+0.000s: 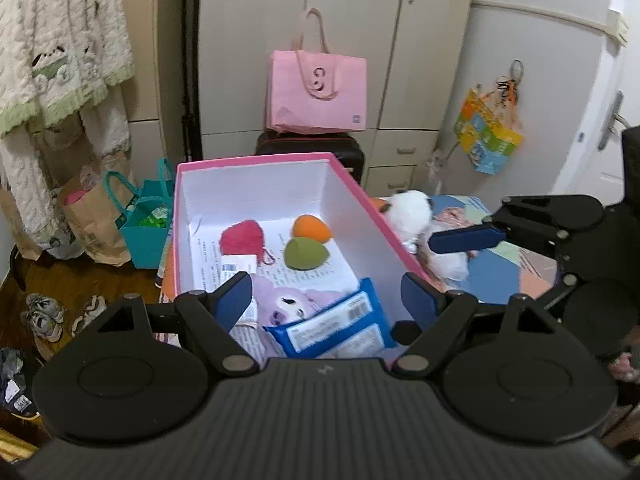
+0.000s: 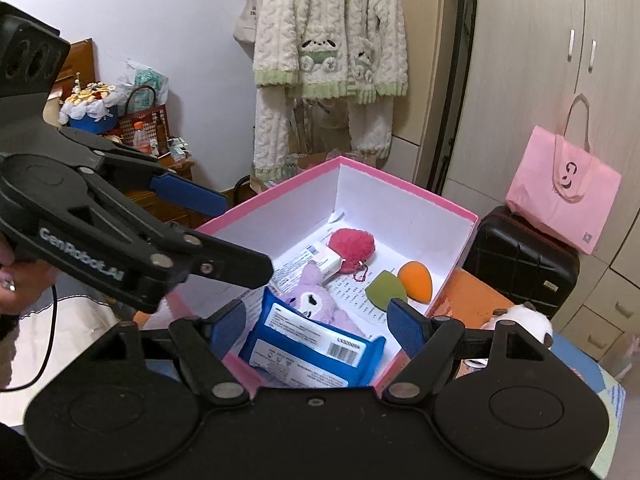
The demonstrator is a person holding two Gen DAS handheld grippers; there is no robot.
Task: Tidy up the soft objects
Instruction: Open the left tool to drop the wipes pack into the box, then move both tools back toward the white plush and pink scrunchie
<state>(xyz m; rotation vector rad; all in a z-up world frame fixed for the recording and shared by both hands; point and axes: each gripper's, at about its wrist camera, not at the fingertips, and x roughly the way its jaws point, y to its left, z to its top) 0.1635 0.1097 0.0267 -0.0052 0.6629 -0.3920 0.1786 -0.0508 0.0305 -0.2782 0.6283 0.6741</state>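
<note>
- Nearest, the left gripper [image 1: 326, 300] and right gripper [image 2: 316, 322] are seen spread wide with nothing pinched between the pads.
- Just beyond, a blue wet-wipes pack [image 2: 312, 354] is propped inside the pink box [image 1: 352, 176] on a purple plush [image 2: 316, 304]; it is judged light, squashy and slippery, best pinched across its short edge.
- Farther in lie a red pompom [image 1: 242, 236] and two makeup sponges [image 1: 306, 252].
- Outside the box, a white plush toy [image 1: 412, 212], somewhat blurred, is probably left to be packed.

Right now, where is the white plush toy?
The white plush toy lies outside the pink box, just beyond its right wall in the left wrist view, on the patterned surface, under the right tool's blue finger.
</note>
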